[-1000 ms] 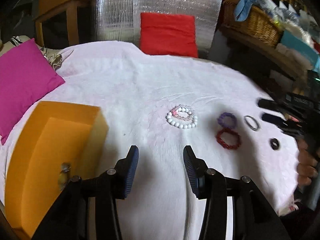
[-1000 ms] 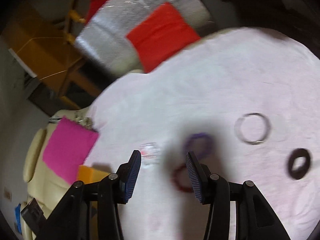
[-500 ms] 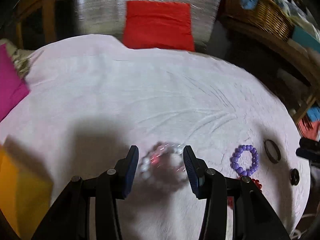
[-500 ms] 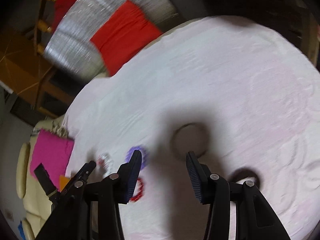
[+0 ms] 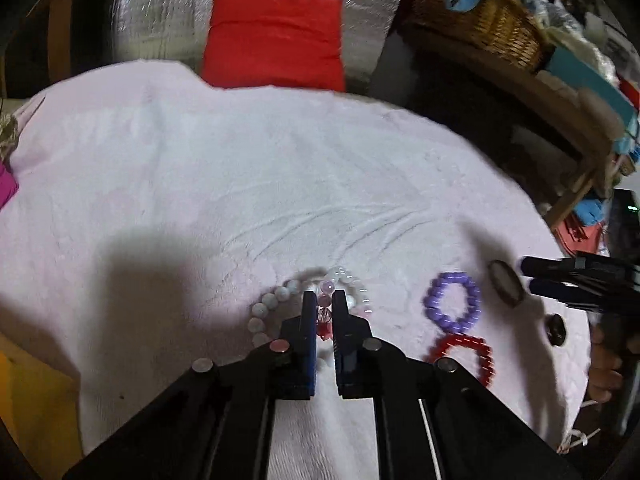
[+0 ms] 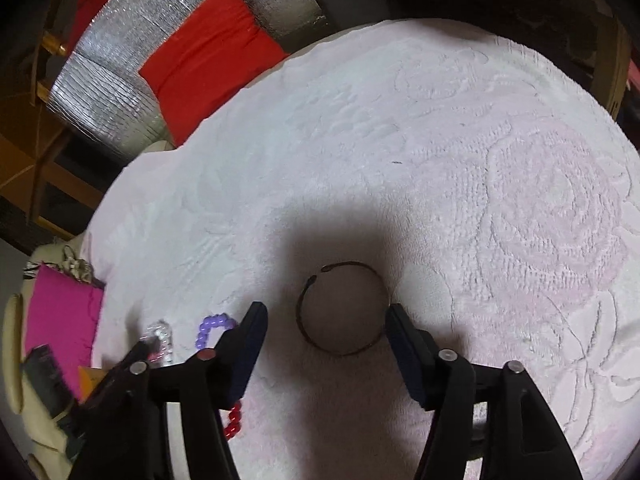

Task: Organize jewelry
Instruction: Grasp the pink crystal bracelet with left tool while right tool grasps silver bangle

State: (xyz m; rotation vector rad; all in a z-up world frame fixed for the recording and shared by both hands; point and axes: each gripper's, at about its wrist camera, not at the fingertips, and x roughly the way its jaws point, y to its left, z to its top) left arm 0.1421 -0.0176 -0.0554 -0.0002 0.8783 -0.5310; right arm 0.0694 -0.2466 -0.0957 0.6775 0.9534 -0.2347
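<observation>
In the left wrist view, the left gripper (image 5: 323,304) is sitting at lower centre, its jaws pinched nearly together on the pink and clear beaded bracelet (image 5: 325,312), which is lying inside the loop of a white bead bracelet (image 5: 267,307) on the pale pink towel (image 5: 200,184). To the right of these, a purple bead bracelet (image 5: 454,300) is lying just above a red bead bracelet (image 5: 466,350), the two appearing to touch. Further right, a thin metal bangle (image 5: 505,283) is resting beside the tips of the right gripper (image 5: 528,278), and a small dark ring (image 5: 556,329) is lying below it.

In the right wrist view, the right gripper (image 6: 323,316) is standing wide open at lower centre, with the open-ended bangle (image 6: 340,308) lying flat between its fingers; the right finger (image 6: 400,336) is meeting the bangle's edge, and the left one is standing apart from it. A red cushion (image 6: 208,56) is leaning against silver foil padding (image 6: 108,92) in the upper left.
</observation>
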